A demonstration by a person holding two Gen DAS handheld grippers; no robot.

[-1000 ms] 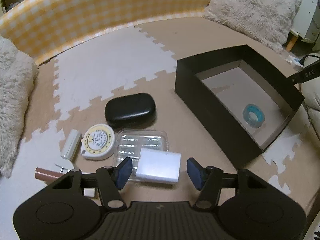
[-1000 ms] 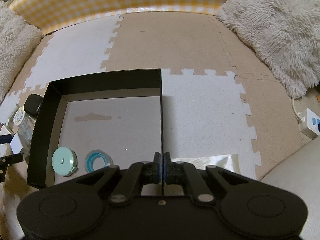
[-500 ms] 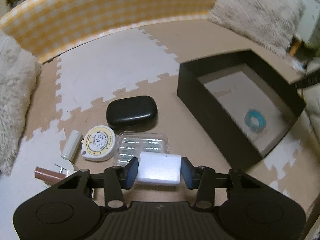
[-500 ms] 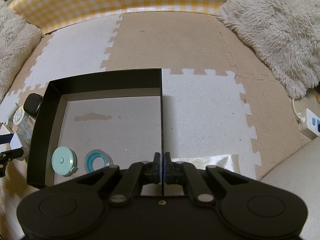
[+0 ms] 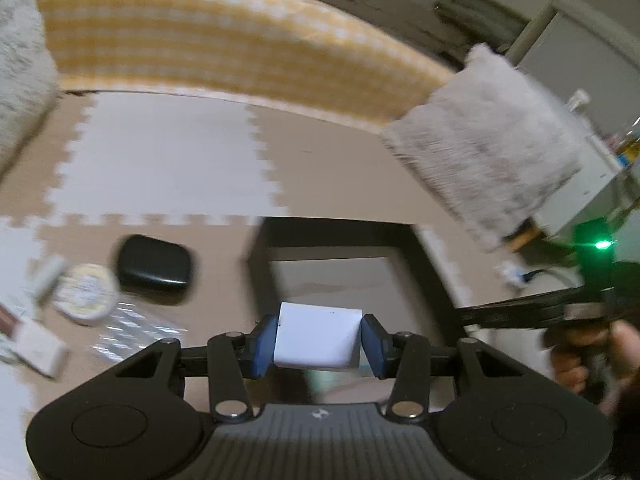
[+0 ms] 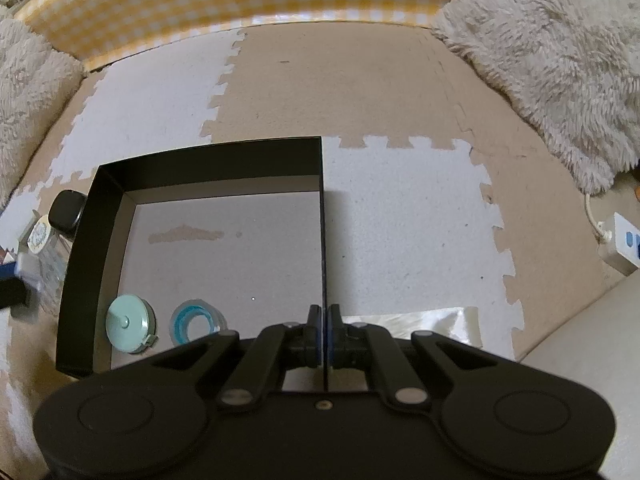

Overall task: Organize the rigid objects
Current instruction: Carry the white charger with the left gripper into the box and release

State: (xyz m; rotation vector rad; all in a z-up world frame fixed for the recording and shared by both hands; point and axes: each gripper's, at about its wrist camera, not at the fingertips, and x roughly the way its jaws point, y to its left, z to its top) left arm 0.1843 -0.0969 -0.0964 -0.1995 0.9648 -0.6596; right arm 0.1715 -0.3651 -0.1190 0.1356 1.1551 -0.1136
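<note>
Left wrist view, blurred: left gripper [image 5: 319,340] has both blue pads [image 5: 264,339] clamped on the sides of a white block [image 5: 318,338], block lifted clear of the mat [image 5: 168,168], in front of the black box [image 5: 344,240]. Fingers only as far apart as the block is wide. On the mat to the left lie a black case [image 5: 154,264], a round tape measure [image 5: 86,294], a clear plastic case [image 5: 128,334], a white cylinder [image 5: 48,274] and a small white box [image 5: 38,346], all close together. At right a hand [image 5: 588,354] grips the other tool, whose fingers reach to the box's right wall; a green light [image 5: 601,245] glows above it. A fluffy cushion [image 5: 488,148] and yellow checked bumper [image 5: 224,36] sit behind. Right wrist view, sharp: right gripper [image 6: 323,330] fingers are together, pinching the thin right wall of the box [image 6: 321,216], pads [image 6: 315,330] one on each side of it. Inside the box, near the front left corner, a mint round tape measure [image 6: 128,324] and a blue tape roll [image 6: 196,322] lie just beside each other on the grey floor. Left of the box, the black case [image 6: 68,212] and the yellow-faced tape measure [image 6: 40,234] are partly cut off. A white power strip [image 6: 622,242] lies at far right.
</note>
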